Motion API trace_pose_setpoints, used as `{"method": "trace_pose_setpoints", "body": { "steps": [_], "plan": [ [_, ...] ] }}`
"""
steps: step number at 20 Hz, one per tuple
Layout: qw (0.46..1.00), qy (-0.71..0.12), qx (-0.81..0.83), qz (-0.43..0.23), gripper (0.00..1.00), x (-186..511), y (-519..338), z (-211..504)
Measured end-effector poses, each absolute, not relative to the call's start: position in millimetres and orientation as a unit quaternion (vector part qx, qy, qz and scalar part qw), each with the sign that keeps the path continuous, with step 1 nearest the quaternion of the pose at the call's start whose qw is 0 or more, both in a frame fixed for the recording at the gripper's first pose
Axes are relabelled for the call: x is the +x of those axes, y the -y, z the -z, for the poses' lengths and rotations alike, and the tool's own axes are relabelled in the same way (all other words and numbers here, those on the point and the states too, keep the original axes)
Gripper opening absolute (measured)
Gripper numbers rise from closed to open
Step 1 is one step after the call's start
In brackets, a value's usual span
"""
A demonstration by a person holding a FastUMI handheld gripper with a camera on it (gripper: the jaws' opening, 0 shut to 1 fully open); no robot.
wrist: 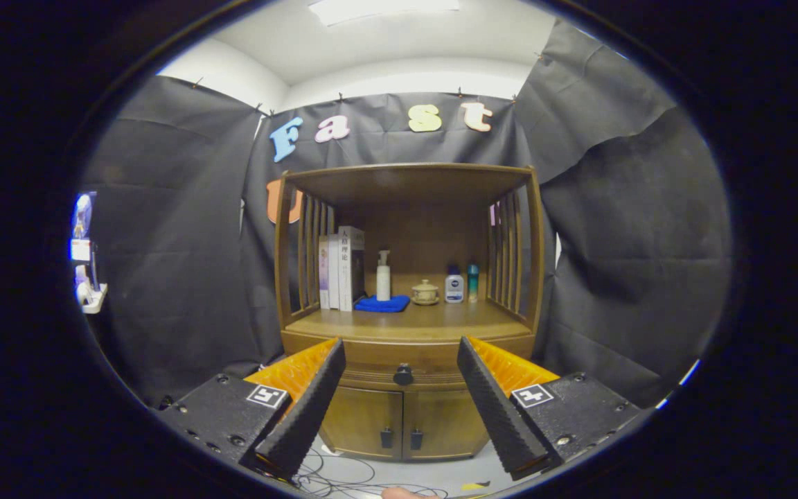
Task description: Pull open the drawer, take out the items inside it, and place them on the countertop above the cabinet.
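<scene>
A wooden cabinet point(409, 326) stands straight ahead against the booth wall. Its drawer point(371, 355) is closed, with a dark round knob point(403, 375) at its middle. My gripper point(402, 353) is open and held some way back from the cabinet. The knob shows between the two fingers, well beyond their tips, and nothing is between them. The countertop point(433, 320) above the drawer is a wooden shelf under a roofed frame with slatted sides. Whatever the drawer holds is hidden.
On the countertop stand upright books point(341, 269), a white pump bottle point(383, 277) on a blue cloth point(382, 303), a small lidded pot point(424, 292) and two small bottles point(461, 283). Below the drawer are two cabinet doors point(402, 423). Cables point(343, 478) lie on the floor.
</scene>
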State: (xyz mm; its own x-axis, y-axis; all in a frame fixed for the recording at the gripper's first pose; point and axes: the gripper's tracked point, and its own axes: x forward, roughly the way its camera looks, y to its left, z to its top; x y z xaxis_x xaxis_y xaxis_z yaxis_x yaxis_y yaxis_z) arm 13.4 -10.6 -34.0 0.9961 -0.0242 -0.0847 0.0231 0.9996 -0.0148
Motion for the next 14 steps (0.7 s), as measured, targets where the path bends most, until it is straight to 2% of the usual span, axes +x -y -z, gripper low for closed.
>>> {"method": "trace_pose_setpoints", "body": {
  "steps": [6, 14],
  "plan": [
    [0.998, -0.057, -0.012, 0.010, 1.00, 34, 12, 52],
    [0.994, -0.107, -0.017, 0.018, 1.00, 86, 11, 119]
  ]
}}
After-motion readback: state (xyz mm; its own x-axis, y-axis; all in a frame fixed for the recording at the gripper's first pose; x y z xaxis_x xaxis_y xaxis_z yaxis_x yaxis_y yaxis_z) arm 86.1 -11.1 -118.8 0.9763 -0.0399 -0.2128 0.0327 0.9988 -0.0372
